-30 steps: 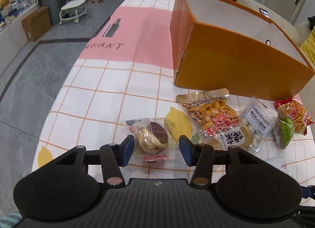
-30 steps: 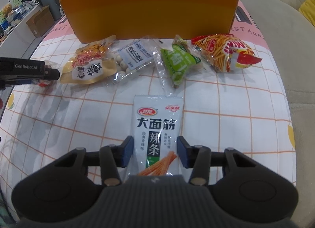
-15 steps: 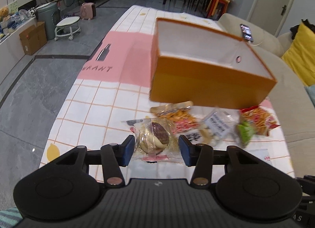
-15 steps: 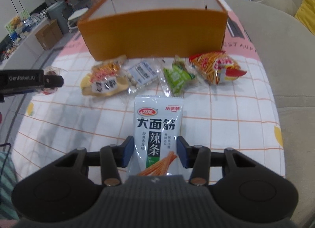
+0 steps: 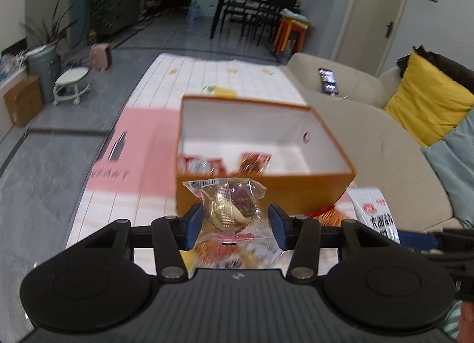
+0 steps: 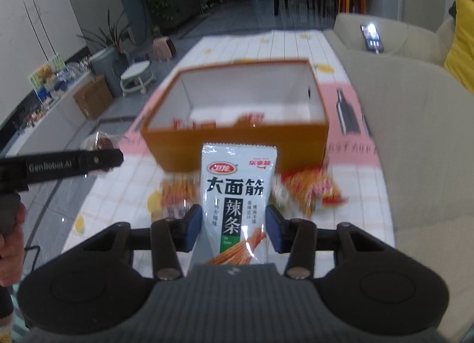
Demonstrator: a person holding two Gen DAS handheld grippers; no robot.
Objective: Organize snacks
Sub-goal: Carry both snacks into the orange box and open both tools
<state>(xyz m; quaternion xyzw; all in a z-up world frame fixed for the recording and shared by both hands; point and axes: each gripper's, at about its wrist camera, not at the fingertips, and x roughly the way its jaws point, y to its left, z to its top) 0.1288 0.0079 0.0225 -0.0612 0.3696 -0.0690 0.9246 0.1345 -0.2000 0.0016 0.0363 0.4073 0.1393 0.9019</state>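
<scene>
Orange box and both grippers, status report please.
Left gripper shut on clear-wrapped round pastry. Right gripper shut on white spicy-strip packet. Open orange cardboard box ahead, some packets inside. Nothing blocking.

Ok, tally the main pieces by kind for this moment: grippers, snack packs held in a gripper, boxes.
Grippers: 2, left gripper and right gripper
Held snack packs: 2, clear-wrapped pastry and white spicy-strip pouch
Orange box: 1
Total: 5

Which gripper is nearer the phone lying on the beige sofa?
Right. The right gripper, holding the white spicy-strip packet, is on the sofa side; the left gripper is farther from the phone.
</scene>
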